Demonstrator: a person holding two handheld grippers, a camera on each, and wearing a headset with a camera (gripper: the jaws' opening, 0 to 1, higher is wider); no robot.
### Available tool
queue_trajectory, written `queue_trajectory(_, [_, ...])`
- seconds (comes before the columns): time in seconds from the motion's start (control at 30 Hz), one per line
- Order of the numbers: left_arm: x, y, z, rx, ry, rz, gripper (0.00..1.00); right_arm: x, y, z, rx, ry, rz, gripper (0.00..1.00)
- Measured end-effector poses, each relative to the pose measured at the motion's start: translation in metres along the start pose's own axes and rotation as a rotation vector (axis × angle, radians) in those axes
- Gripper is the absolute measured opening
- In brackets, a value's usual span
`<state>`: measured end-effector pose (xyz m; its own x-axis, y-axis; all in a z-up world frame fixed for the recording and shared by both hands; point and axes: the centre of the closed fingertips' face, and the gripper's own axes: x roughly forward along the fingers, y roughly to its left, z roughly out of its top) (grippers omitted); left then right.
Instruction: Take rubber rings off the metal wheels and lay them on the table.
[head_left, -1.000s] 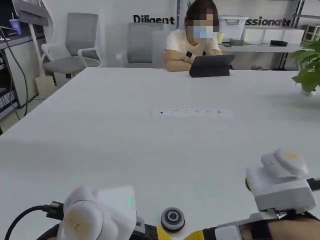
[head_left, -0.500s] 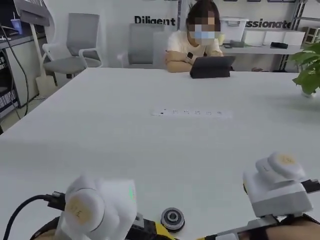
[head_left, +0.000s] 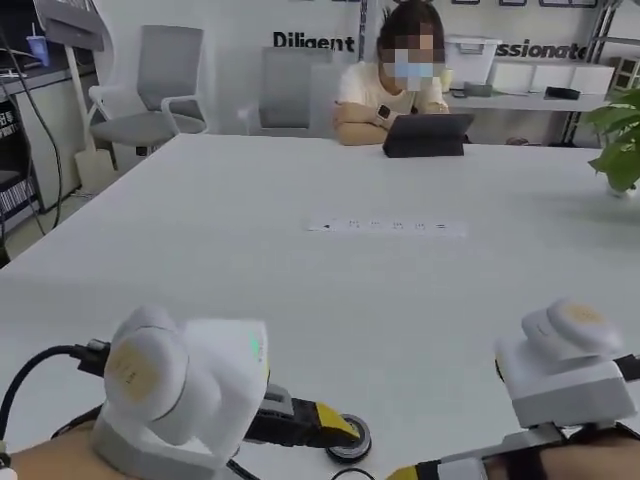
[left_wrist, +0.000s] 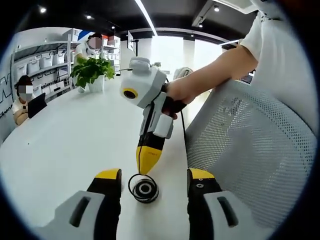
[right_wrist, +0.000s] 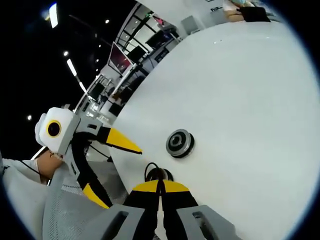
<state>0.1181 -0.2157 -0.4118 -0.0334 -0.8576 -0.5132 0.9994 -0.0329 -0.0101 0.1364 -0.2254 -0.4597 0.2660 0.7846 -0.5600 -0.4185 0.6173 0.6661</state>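
Observation:
A small metal wheel lies flat near the table's front edge. It also shows between my left gripper's open jaws as the wheel. In the head view that left gripper reaches in from the left, and one yellow jaw covers part of the wheel. My right gripper is shut on a thin black rubber ring, which loops out from its tips. The ring sits close beside the wheel. From the left gripper view, the right gripper points down at the ring.
A person sits at the far side of the white table behind a dark tablet. A potted plant stands at the far right. Grey chairs stand at the back left. A mesh chair back is close behind my hands.
My left gripper has come forward and to the right, and its jaws now reach around the wheel. The right gripper has stayed about where it was.

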Motion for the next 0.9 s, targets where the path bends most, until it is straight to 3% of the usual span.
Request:
queue_trajectory(0.33, [-0.033, 0.003, 0.021, -0.003, -0.038, 0.014, 0.69, -0.007, 0.001, 0.008, -0.009, -0.03, -0.003, 0.0])
queue_trajectory(0.6, [-0.069, 0.009, 0.013, -0.024, -0.027, 0.083, 0.81, -0.013, 0.003, 0.016, -0.007, -0.069, 0.001, 0.0])
queue_trajectory(0.9, [-0.107, 0.01, 0.007, -0.087, -0.089, 0.184, 0.91, -0.018, 0.007, 0.024, -0.023, -0.098, 0.001, 0.0])
